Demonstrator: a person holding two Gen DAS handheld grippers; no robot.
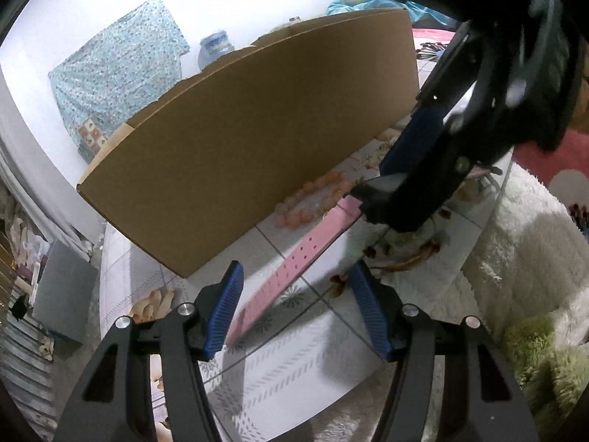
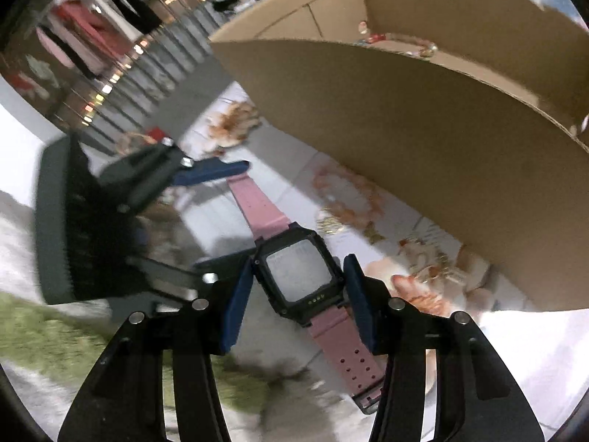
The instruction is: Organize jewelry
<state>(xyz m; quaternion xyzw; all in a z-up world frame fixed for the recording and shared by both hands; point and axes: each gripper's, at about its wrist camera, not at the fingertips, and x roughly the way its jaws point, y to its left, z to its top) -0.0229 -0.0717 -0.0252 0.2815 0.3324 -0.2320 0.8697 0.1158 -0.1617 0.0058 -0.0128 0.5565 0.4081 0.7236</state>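
A floral-printed white cloth [image 1: 294, 375] covers the work surface, with fluffy rugs at its edge and an open cardboard box [image 1: 257, 140] standing on it. The pink-strapped watch [image 2: 298, 272] is the piece in hand: the right gripper [image 2: 298, 294] has its two blue pads on either side of the black watch case, apparently pressed against it at a middling opening, with the perforated strap end trailing back under the jaws. In the left wrist view the strap runs diagonally across the cloth and its far end lies between the pads of the left gripper [image 1: 294, 313], whose jaws stand about half open with visible gaps on both sides, so they grip nothing yet. Whether the watch is lifted or resting on the cloth I cannot tell. Just beyond the watch, a peach bead bracelet [image 1: 313, 202] lies against the foot of the box wall, and blurred gold-toned pieces [image 2: 430, 269] sit on the cloth near the right gripper. Over the box rim, a few small coloured pieces [image 2: 397, 42] already lie inside. My reading is that the sorting is partly done: some jewelry is boxed, the watch is mid-handling, and the bracelet and gold pieces remain outside.
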